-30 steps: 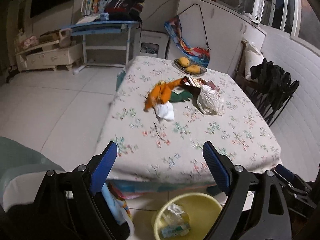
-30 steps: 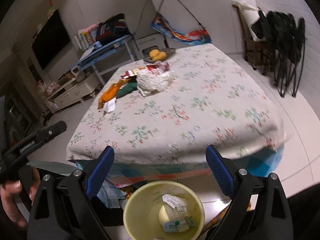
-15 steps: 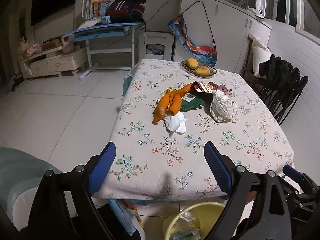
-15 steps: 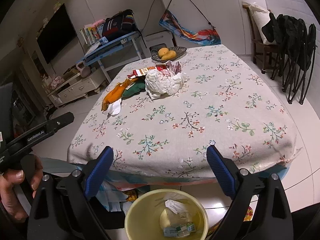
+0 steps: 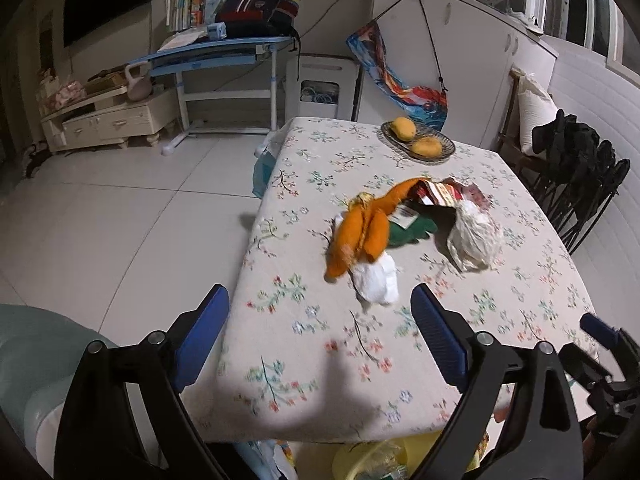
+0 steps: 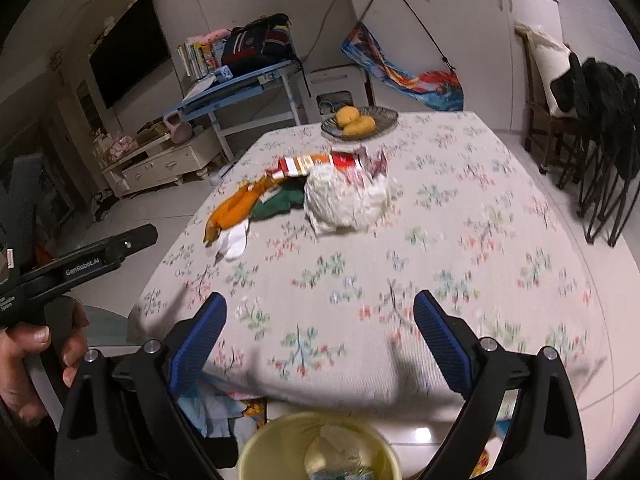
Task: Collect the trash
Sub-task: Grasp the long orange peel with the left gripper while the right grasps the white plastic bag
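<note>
A heap of trash lies mid-table: an orange wrapper (image 5: 360, 232), a white tissue (image 5: 378, 280), a green piece (image 5: 412, 232), red packets (image 5: 440, 192) and a crumpled white bag (image 5: 476, 240). The right wrist view shows the same white bag (image 6: 344, 200), tissue (image 6: 234, 240) and red packets (image 6: 320, 162). My left gripper (image 5: 319, 294) is open and empty over the table's near edge, short of the tissue. My right gripper (image 6: 320, 298) is open and empty too, above the near edge. A yellow bin (image 6: 256, 448) with litter inside stands on the floor below the table.
The floral-cloth table (image 5: 300, 360) carries a plate (image 5: 444, 154) of yellow fruit at its far end. Dark folded chairs (image 5: 580, 184) stand to the right and white tiled floor lies to the left. A hand (image 6: 24, 344) holds the left gripper's handle.
Both grippers have moved forward over the table's near edge. The trash heap looks larger and closer, and the yellow bin has slid to the bottom of both views.
</note>
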